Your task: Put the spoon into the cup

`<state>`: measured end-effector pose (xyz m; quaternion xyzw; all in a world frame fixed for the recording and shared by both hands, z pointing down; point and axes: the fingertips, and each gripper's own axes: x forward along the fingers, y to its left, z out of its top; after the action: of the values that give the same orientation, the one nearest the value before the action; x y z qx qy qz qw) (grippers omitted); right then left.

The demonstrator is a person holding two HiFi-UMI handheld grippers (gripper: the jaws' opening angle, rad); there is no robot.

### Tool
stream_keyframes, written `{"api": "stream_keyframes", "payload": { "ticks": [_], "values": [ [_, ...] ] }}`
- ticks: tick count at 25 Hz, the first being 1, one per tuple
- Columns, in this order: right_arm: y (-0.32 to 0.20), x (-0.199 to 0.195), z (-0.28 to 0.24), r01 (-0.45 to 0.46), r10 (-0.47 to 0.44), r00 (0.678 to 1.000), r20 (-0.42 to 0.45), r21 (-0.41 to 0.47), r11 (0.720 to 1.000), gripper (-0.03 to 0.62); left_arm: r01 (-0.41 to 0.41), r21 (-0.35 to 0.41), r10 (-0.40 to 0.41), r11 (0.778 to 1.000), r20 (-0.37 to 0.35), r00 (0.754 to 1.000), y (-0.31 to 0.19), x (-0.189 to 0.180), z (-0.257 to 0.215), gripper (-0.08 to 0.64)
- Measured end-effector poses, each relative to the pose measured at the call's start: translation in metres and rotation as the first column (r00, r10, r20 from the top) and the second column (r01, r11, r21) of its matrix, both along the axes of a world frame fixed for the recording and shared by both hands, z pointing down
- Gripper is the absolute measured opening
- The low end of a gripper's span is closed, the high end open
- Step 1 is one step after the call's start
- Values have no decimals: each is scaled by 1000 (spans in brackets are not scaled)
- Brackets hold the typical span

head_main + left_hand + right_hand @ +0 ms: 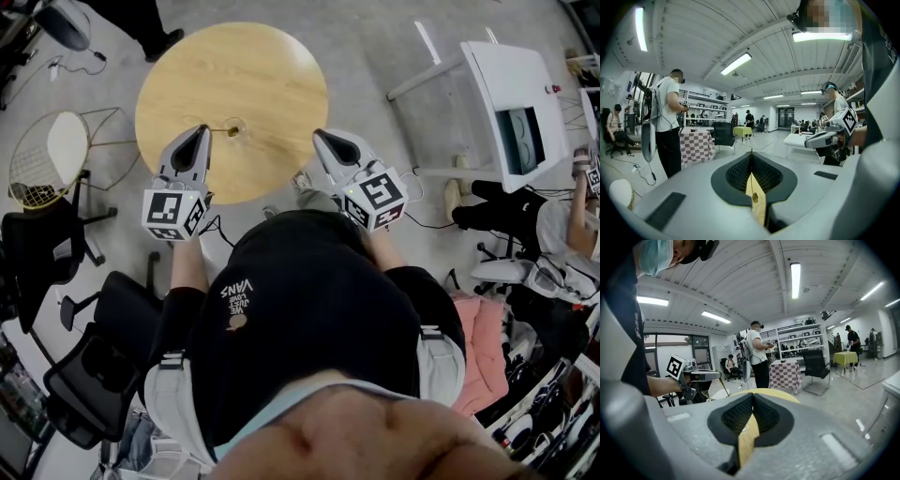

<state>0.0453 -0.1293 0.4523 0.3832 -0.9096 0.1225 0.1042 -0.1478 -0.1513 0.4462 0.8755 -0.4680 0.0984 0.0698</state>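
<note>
Head view shows left tongs [201,130] and right tongs [320,136] closed, empty, above the round wooden desk [267,70]; whether the thin gold spoon [221,131] lies inside or beside the small clear glass cup [234,124], upper centre, is unclear.

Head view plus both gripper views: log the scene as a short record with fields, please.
left tool: jaws together, empty
right tool: jaws together, empty, near the table's edge
table: round, wooden
cup: small, clear, on the table, just past the left tool's tip
spoon: maybe the gold glint at the cup; too small to tell
</note>
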Motion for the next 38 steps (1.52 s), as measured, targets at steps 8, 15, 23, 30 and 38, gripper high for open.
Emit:
{"api": "stream_keyframes", "payload": {
  "ticks": [8,15,23,30,38],
  "values": [
    [-5,4,3,-6,6,1000,-4,-5,1000,-2,0,-25,0,1000,13,1000,-6,1,13,12],
    [-10,5,5,-8,8,1000,-12,-13,1000,-2,-1,-47,1,999,12,1000,-12,3,23,12],
    [-19,3,5,-3,3,1000,-17,-12,1000,-2,2,-69,-1,998,11,1000,-17,3,33,12],
    [-26,-3,8,20,-20,1000,-23,-20,1000,-2,4,-91,-4,996,1,1000,-21,2,42,12],
    [-32,-13,14,37,-38,999,-24,-30,999,-2,8,-121,-9,993,-5,1000,-25,-3,59,12]
  ]
}}
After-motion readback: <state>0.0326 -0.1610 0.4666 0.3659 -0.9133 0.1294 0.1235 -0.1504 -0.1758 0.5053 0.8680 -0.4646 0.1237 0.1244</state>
